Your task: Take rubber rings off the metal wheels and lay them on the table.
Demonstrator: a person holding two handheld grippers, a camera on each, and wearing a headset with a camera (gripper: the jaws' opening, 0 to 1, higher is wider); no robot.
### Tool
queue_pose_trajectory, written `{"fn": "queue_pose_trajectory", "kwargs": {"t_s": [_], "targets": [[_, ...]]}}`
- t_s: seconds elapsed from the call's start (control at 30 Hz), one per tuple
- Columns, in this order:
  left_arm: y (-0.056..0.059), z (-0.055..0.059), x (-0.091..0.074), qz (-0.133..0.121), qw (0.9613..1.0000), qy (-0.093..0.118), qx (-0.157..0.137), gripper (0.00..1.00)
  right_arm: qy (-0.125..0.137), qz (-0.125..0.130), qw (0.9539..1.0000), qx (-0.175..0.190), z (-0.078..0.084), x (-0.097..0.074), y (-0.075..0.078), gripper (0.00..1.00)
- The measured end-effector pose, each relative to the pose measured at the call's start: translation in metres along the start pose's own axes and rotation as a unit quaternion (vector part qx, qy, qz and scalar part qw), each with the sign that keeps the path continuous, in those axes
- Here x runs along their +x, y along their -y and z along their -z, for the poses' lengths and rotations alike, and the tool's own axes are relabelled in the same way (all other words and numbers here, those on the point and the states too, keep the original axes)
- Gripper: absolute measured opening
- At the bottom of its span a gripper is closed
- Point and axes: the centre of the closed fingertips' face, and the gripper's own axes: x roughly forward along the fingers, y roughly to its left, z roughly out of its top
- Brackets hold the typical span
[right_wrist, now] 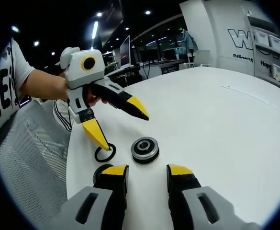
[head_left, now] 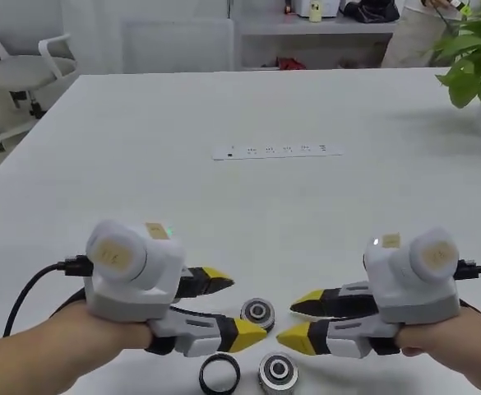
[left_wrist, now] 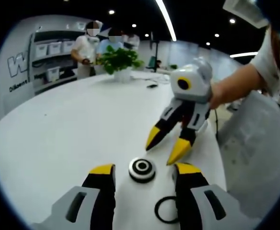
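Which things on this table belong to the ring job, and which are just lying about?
Job: far silver metal wheel; near silver metal wheel; loose black rubber ring.
Lying about: flat white power strip; green leafy potted plant.

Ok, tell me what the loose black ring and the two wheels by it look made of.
Loose ring: thin, matte black, no glint, so likely rubber. Far wheel and near wheel: silvery grey with bright highlights, apparently polished metal; their dark bands may be rubber, I cannot tell.
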Motion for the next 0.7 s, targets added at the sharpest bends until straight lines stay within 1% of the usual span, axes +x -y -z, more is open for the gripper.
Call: {"fn": "queue_pose_trajectory", "kwargs": {"t_s": [0.1, 0.37, 0.5, 0.63, 0.7], "targets": [[-0.001, 0.001, 0.002, -0.002, 1.0, 0.0, 0.002, 0.46, -0.004, -0.003, 1.0, -0.004, 0.001, 0.003, -0.002, 0.28], [0.002, 0.002, 0.009, 0.002, 1.0, -0.003, 0.0, 0.42, -0.006, -0.008, 0.9999, -0.009, 0.0, 0.006, -0.005, 0.28], [0.003, 0.005, 0.012, 0.003, 1.0, -0.008, -0.001, 0.37, -0.006, -0.009, 0.9999, -0.012, 0.0, 0.007, -0.005, 0.28], [0.002, 0.006, 0.015, 0.001, 0.9999, -0.009, -0.005, 0.36, -0.009, -0.011, 0.9998, -0.012, 0.001, 0.008, -0.006, 0.28], [0.001, 0.007, 0.015, -0.001, 0.9999, -0.012, -0.004, 0.34, -0.01, -0.012, 0.9998, -0.013, 0.002, 0.008, -0.007, 0.28]]}}
